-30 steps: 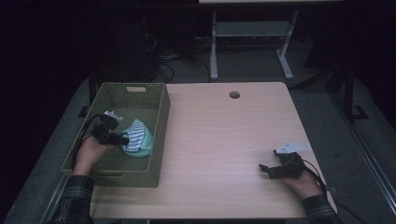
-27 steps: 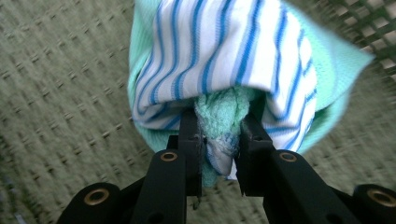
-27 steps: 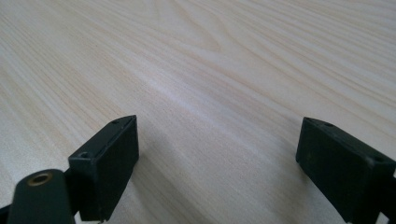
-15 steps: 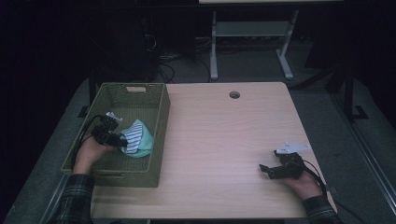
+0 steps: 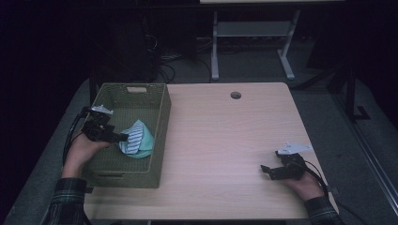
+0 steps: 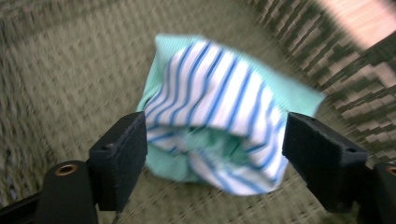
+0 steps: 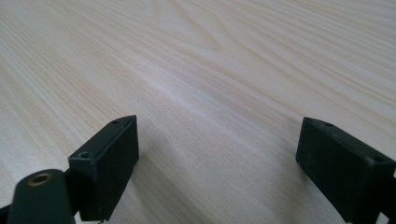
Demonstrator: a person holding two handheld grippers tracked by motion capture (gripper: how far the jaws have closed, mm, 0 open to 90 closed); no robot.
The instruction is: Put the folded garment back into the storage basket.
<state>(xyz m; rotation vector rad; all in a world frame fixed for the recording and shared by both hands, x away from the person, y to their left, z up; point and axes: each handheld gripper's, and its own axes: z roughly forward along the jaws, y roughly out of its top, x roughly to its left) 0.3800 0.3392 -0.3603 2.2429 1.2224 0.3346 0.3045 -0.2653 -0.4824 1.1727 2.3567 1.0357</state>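
A bundled cloth (image 5: pixel 137 139), mint green with blue and white stripes, lies on the floor of an olive woven basket (image 5: pixel 162 123) at the table's left. My left gripper (image 5: pixel 123 137) hovers inside the basket just left of the cloth. Its jaws have just been opening and now stand wide. In the left gripper view the cloth (image 6: pixel 219 121) lies loose beyond and between the jaws of the left gripper (image 6: pixel 215 144), and the pads do not press on it. My right gripper (image 5: pixel 266 171) rests open near the table's front right, with bare wood (image 7: pixel 210 70) between its jaws.
The basket's walls (image 6: pixel 355 79) rise close around the cloth on the right. A round cable hole (image 5: pixel 235 95) sits near the table's far edge. A metal frame (image 5: pixel 253 33) stands on the floor behind the table.
The left gripper's jaws have spread apart and the hand has lifted a little. The cloth has come free and lies in the basket. The right hand has kept still.
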